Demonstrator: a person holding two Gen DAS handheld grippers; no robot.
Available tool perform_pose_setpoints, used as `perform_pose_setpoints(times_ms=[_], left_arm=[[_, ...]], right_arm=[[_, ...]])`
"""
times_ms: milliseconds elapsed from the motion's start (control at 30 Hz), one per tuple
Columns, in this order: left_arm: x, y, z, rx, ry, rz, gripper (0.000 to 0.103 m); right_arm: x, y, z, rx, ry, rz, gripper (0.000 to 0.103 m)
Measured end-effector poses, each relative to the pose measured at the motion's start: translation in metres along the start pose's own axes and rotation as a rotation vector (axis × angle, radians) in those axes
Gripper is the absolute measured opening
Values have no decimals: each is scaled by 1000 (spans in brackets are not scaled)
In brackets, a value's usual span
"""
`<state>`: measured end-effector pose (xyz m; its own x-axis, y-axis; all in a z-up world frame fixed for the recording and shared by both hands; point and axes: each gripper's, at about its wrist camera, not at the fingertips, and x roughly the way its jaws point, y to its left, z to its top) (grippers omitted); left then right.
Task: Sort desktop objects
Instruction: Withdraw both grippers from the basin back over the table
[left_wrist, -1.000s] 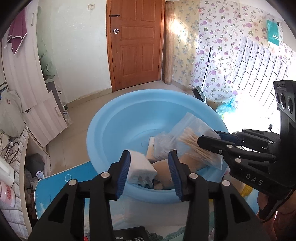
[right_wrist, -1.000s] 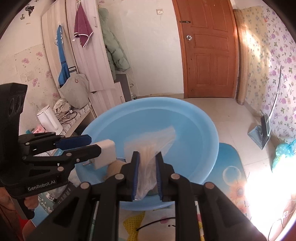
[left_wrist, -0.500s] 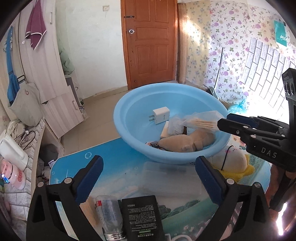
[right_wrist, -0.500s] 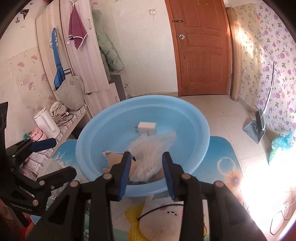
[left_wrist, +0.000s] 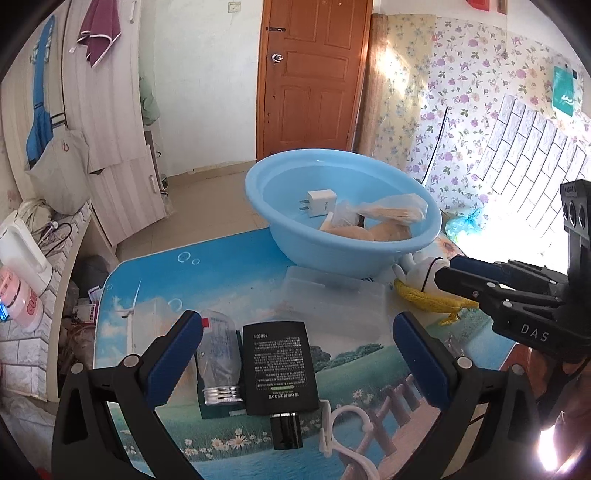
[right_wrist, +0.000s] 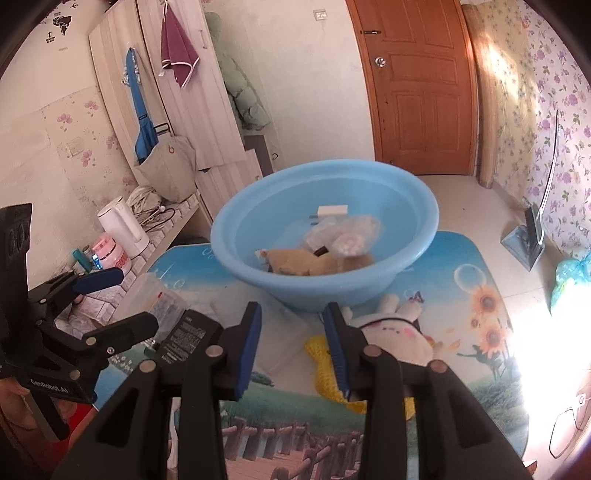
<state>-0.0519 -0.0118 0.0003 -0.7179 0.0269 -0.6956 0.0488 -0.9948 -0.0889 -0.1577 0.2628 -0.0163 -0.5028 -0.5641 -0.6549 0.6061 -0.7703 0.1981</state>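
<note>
The blue basin (left_wrist: 332, 254) (right_wrist: 332, 288) stands at the far end of the table. Inside it lie a white charger (left_wrist: 321, 203) (right_wrist: 332, 211), a clear bag of cotton swabs (left_wrist: 391, 210) (right_wrist: 347, 232) and a brown plush toy (left_wrist: 369, 232) (right_wrist: 295, 260). My left gripper (left_wrist: 295, 328) (right_wrist: 131, 299) is wide open and holds nothing, above a black power bank (left_wrist: 279, 363) and a clear bottle (left_wrist: 218, 354). My right gripper (right_wrist: 292, 314) (left_wrist: 448, 268) is partly open and holds nothing, beside a white and yellow plush toy (right_wrist: 395, 332) (left_wrist: 424, 273).
A clear plastic box (left_wrist: 332, 299) (right_wrist: 280, 332) lies between the basin and the power bank. A white strap (left_wrist: 343, 428) lies near the front edge. A white kettle (right_wrist: 122, 229) and pink cup (right_wrist: 110, 254) stand on a shelf to the left.
The left gripper let go of the white charger and the right let go of the swab bag; both now lie in the basin. Both grippers opened and drew back over the table.
</note>
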Motion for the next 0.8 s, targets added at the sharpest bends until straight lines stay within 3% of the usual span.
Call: perform_pose_setpoints(times_ms=[333, 800], left_arm=[[-4, 6, -17, -25, 6, 17, 103], [-6, 22, -39, -63, 11, 17, 103]], right_arm=[[-3, 13, -25, -52, 45, -10, 35], [7, 14, -47, -32, 117, 14, 35]])
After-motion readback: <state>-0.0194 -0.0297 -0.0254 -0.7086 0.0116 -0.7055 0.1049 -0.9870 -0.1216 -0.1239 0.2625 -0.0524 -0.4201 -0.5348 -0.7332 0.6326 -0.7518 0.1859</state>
